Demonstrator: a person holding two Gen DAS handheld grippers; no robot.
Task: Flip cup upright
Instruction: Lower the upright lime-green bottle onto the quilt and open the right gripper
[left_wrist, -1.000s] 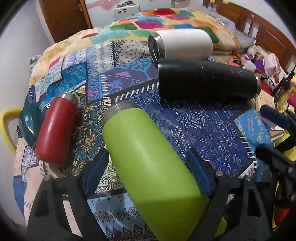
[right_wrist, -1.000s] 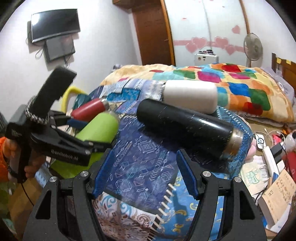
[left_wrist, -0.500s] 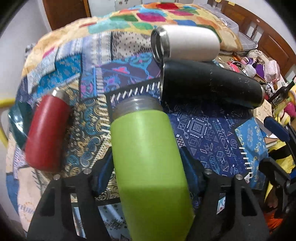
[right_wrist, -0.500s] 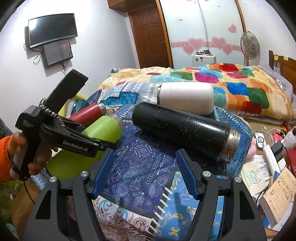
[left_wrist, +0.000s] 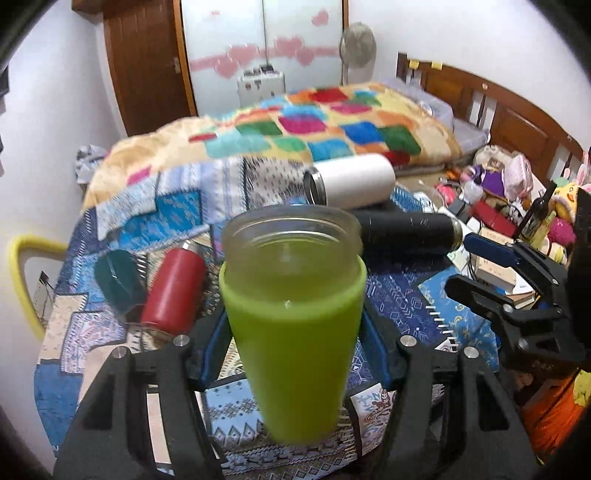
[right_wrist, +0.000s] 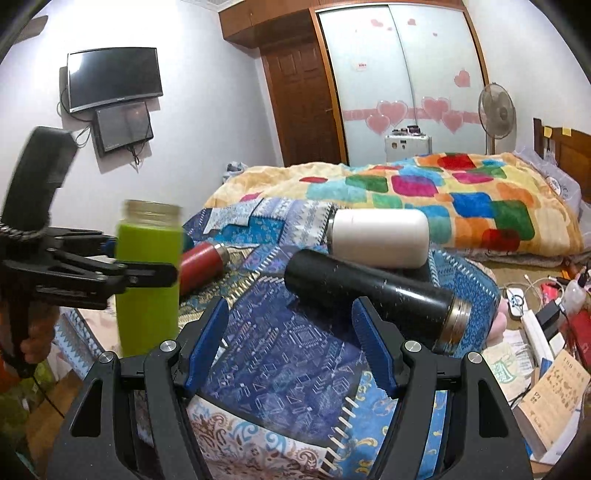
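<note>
**Green cup held upright, not yet set down**

The green cup (left_wrist: 293, 332) is clamped between the blue pads of the left tool (left_wrist: 295, 345), and it is seen standing nearly vertical with its open mouth up. In the right wrist view its base appears to be at or just above the patterned quilt (right_wrist: 295, 347) on the bed; contact cannot be confirmed. The flip itself is judged almost complete. What is called for next is a gentle lowering onto the soft, uneven quilt, then a release without tipping.

The right tool (right_wrist: 291, 343) is held apart with nothing between its pads.

No contents can be made out inside the green cup. The white cup (left_wrist: 352, 179), black flask (right_wrist: 373, 295) and red flask (left_wrist: 173, 288) are lying on their sides, contents unseen.
</note>
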